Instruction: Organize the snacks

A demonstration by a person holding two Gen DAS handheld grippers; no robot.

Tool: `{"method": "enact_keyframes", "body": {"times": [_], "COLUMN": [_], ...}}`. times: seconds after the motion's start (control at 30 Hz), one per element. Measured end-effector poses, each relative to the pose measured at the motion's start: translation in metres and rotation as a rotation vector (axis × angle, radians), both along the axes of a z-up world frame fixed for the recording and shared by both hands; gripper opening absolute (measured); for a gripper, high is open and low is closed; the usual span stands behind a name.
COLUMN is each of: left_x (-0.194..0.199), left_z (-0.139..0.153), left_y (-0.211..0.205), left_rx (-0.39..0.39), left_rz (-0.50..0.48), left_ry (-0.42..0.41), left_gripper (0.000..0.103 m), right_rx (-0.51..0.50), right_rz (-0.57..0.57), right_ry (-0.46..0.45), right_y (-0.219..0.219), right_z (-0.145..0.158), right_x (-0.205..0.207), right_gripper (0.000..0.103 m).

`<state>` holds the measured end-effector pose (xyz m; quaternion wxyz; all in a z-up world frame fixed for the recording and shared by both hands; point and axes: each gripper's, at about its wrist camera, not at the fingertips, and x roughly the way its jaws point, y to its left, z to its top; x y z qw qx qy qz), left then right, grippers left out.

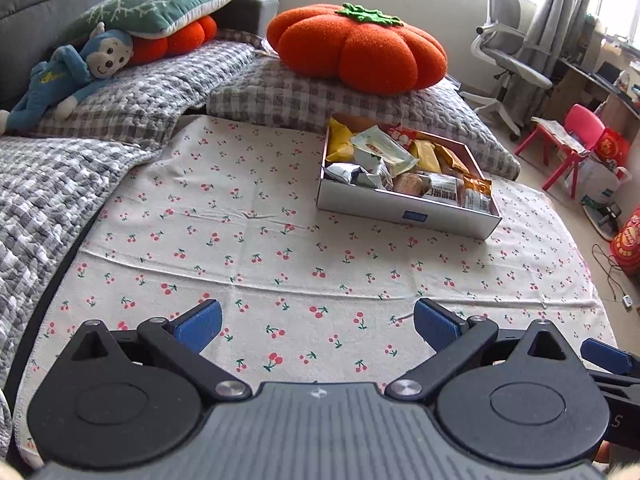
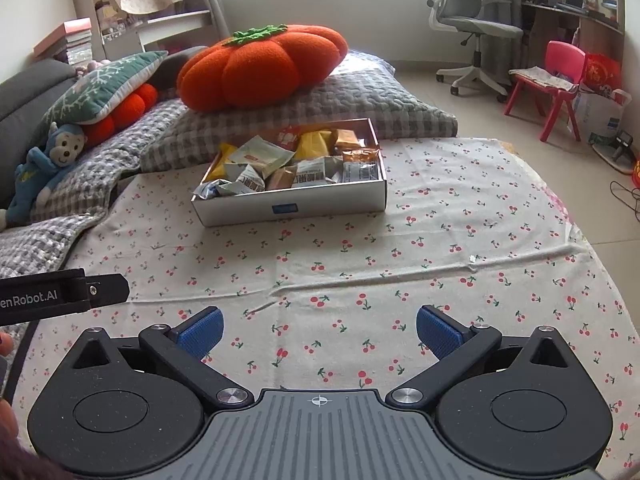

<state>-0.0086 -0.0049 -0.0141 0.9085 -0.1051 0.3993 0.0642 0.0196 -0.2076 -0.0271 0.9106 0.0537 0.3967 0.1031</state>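
My left gripper (image 1: 318,322) and right gripper (image 2: 318,326) hang spread wide, empty, well short of the box (image 2: 320,202) on the cloth (image 2: 440,264). The snacks (image 2: 280,164) lie heaped inside; grabbing one could drag others over the wall.

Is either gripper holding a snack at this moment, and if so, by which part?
Nothing is held. The left gripper and right gripper are both open over the cherry-print cloth, short of the snack box.
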Motion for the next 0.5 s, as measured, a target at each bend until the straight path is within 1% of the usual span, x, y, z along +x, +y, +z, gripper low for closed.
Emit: {"method": "enact_keyframes", "body": {"times": [0.07, 0.5], "left_x": [0.0004, 0.0013], "left_z": [-0.0009, -0.0016], "left_y": [0.0006, -0.0006], "left_rx": [-0.009, 0.001], "left_rz": [0.000, -0.007], "left_ry": [0.007, 0.022], "left_gripper": [0.102, 0.102], "right_rx": [-0.002, -0.017], "right_rz": [-0.003, -0.003], "right_ry": [0.008, 0.019], "right_y": [-0.0004, 0.0022], "right_z": [-0.0013, -0.0030], "right_x": [0.0009, 0.0034], "right_gripper": [0.103, 0.103]}}
